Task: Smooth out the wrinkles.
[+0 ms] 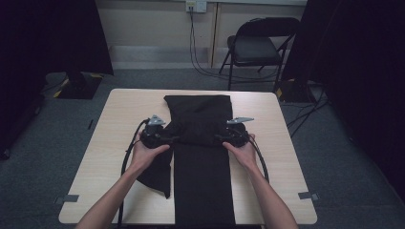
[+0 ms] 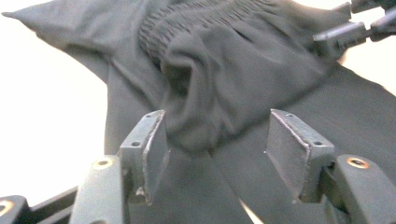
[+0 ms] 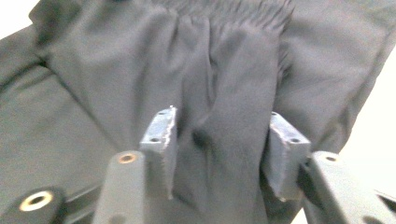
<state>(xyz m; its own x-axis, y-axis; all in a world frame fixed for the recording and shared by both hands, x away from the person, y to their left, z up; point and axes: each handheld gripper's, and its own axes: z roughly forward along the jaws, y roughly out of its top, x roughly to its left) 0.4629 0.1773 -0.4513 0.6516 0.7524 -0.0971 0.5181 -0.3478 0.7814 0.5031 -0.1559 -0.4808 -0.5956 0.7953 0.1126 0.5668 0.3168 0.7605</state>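
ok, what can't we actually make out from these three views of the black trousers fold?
- Black fabric trousers: lower hem cut off by the high view's bottom edge.
- Left gripper and right gripper: in the high view the jaws merge with the dark cloth, too small to read.
- Right gripper view: a cloth fold sits between the jaws; whether they pinch it is unclear.
- Left gripper view: elastic waistband is motion-blurred.
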